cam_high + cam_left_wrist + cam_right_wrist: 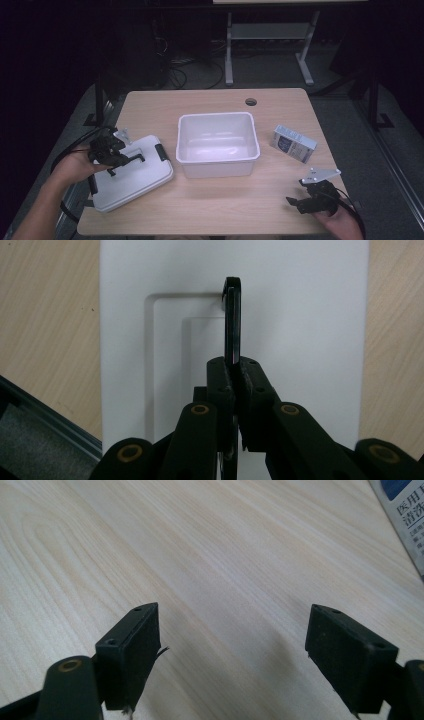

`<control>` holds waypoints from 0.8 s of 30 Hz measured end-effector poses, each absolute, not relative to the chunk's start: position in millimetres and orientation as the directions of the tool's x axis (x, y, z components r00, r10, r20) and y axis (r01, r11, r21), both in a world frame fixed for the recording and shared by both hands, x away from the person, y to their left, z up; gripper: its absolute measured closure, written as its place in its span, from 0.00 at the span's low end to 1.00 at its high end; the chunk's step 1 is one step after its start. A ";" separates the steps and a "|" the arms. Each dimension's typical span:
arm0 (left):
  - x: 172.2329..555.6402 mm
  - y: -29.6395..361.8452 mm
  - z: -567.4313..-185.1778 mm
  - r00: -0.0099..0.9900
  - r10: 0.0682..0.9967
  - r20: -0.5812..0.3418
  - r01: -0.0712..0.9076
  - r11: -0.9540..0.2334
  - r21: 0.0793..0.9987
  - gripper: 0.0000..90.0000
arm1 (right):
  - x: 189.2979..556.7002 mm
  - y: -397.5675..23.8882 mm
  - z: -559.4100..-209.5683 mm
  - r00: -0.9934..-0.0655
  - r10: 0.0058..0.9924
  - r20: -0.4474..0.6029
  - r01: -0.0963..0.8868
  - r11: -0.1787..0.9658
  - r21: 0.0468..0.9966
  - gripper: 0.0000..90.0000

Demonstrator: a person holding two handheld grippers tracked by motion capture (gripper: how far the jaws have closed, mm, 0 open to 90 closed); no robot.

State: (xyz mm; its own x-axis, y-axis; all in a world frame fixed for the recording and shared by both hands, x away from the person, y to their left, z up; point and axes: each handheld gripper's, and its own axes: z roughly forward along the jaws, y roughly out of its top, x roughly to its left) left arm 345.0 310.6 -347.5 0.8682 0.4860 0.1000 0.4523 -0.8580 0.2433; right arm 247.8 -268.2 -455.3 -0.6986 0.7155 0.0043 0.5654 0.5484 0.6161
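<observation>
Your left gripper (131, 161) is clamped on the black latch (232, 322) of the white lid (131, 175), which lies flat just left of the empty white bin (218, 144). A small box (293, 143) sits right of that bin. Your right gripper (296, 200), jaws apart, rests on the table (210, 205) in front of the box.

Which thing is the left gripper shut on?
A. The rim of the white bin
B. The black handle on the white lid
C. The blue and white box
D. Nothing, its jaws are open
B: in the left gripper view the left gripper has its jaws closed on the thin black handle that stands up from the white lid.
</observation>
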 end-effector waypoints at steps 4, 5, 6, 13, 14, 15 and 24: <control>346.3 307.6 -350.6 0.871 0.481 0.102 0.449 -0.862 0.234 0.95 | 247.7 -267.7 -455.6 -0.700 0.714 0.001 0.567 0.554 0.610 0.24; 346.7 306.9 -351.5 0.872 0.478 0.103 0.447 -0.864 0.230 0.94 | 247.7 -267.7 -455.1 -0.700 0.714 0.001 0.567 0.555 0.609 0.24; 347.2 306.2 -352.6 0.874 0.475 0.103 0.444 -0.867 0.227 0.94 | 247.6 -267.8 -454.6 -0.699 0.715 -0.001 0.567 0.556 0.608 0.24; 348.0 304.1 -357.7 0.875 0.474 0.099 0.445 -0.868 0.220 0.94 | 247.0 -269.5 -454.6 -0.700 0.714 -0.004 0.566 0.559 0.606 0.24; 348.2 304.0 -358.5 0.877 0.471 0.100 0.443 -0.870 0.216 0.95 | 246.9 -269.6 -454.7 -0.699 0.715 -0.001 0.569 0.557 0.605 0.24; 348.2 303.7 -359.4 0.876 0.471 0.101 0.443 -0.871 0.213 0.94 | 246.9 -269.7 -454.8 -0.698 0.716 0.001 0.571 0.556 0.604 0.24; 349.0 303.9 -366.5 0.879 0.468 0.094 0.444 -0.874 0.200 0.94 | 247.7 -268.2 -455.7 -0.702 0.712 -0.001 0.571 0.565 0.595 0.24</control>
